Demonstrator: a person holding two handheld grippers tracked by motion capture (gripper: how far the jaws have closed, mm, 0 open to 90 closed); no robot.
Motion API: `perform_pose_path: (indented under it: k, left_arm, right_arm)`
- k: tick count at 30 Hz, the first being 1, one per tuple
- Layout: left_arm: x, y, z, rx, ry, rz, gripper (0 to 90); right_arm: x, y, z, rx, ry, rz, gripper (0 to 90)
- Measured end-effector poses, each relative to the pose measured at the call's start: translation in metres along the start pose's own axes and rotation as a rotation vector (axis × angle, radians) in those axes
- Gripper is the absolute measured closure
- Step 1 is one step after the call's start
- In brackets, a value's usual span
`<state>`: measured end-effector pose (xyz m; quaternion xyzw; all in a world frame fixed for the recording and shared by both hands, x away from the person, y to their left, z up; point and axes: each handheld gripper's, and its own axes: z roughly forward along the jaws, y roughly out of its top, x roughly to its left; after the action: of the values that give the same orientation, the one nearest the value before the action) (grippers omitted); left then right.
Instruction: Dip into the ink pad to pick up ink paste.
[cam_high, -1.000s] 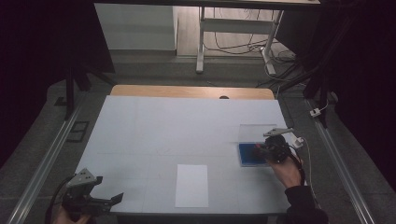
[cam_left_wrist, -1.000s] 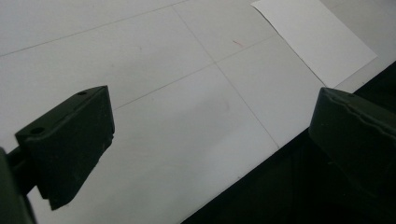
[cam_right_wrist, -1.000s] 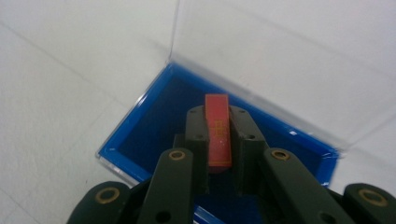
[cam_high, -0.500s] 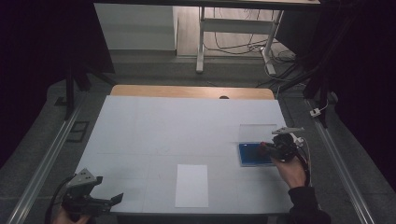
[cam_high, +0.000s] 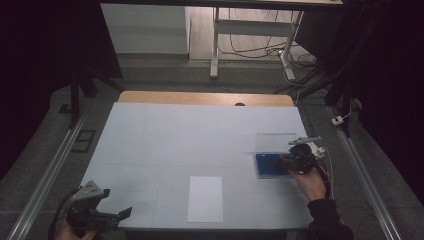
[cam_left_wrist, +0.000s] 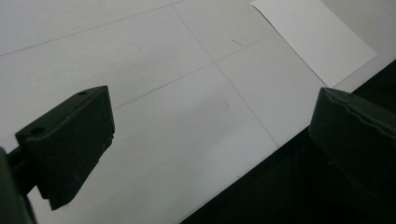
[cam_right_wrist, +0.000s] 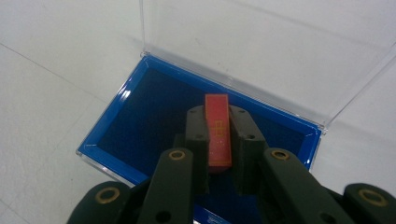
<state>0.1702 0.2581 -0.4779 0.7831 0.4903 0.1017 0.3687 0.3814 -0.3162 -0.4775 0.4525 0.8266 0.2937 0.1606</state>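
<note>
My right gripper (cam_right_wrist: 218, 140) clamps a red block (cam_right_wrist: 218, 133) on its long flat sides, over the blue case (cam_right_wrist: 112, 126). It looks light, rigid, perhaps slippery. Left gripper (cam_left_wrist: 210, 140): jaws apart.

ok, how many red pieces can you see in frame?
1. A red piece sits clamped in the right claw, over the open blue box. Others could be hidden under the claw.
</note>
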Motion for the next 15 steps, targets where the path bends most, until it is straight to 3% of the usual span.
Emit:
perform_pose_path:
  k: [10, 13, 15]
  left_arm:
    - [-0.0002, 0.0000, 0.0003, 0.003, 0.001, 0.004, 0.7]
    - [-0.0003, 0.0002, 0.0005, 0.005, 0.001, 0.005, 0.7]
    - [-0.0004, 0.0003, 0.0007, 0.006, 0.001, 0.005, 0.7]
  right_arm:
    - [-0.0019, -0.0008, 0.0019, 0.010, 0.012, 0.059, 80.5]
    - [0.0003, -0.0004, 0.0026, 0.013, -0.001, 0.044, 80.6]
    - [0.0046, 0.0006, 0.0036, 0.015, -0.029, 0.007, 80.6]
